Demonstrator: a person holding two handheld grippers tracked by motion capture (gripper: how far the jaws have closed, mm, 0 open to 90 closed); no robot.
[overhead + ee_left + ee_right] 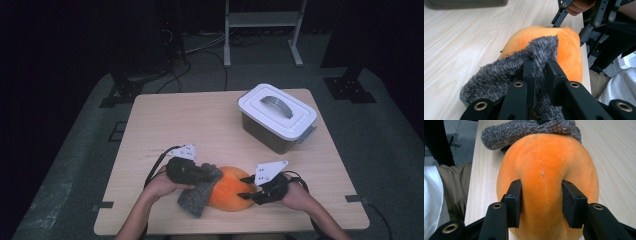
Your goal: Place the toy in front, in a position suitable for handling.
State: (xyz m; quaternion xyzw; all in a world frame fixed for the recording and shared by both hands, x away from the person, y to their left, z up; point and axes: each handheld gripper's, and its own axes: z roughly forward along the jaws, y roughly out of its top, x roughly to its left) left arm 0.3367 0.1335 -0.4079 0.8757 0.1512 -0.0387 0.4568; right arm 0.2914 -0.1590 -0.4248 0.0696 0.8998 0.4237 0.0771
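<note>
Cloth [196, 196] drapes the orange plush [229, 194]; lidded box [276, 116] sits well behind.

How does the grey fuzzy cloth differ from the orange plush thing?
The grey fuzzy cloth is shaggy, thin and limp; the orange plush thing is smooth, round and stuffed. The cloth drapes over the plush. The left gripper pinches the cloth; the right gripper squeezes the plush. Both are soft.

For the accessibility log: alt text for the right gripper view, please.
The right gripper squeezes an orange plush between its black jaws on a wooden table. A grey fuzzy cloth lies over the plush's far end.
</note>
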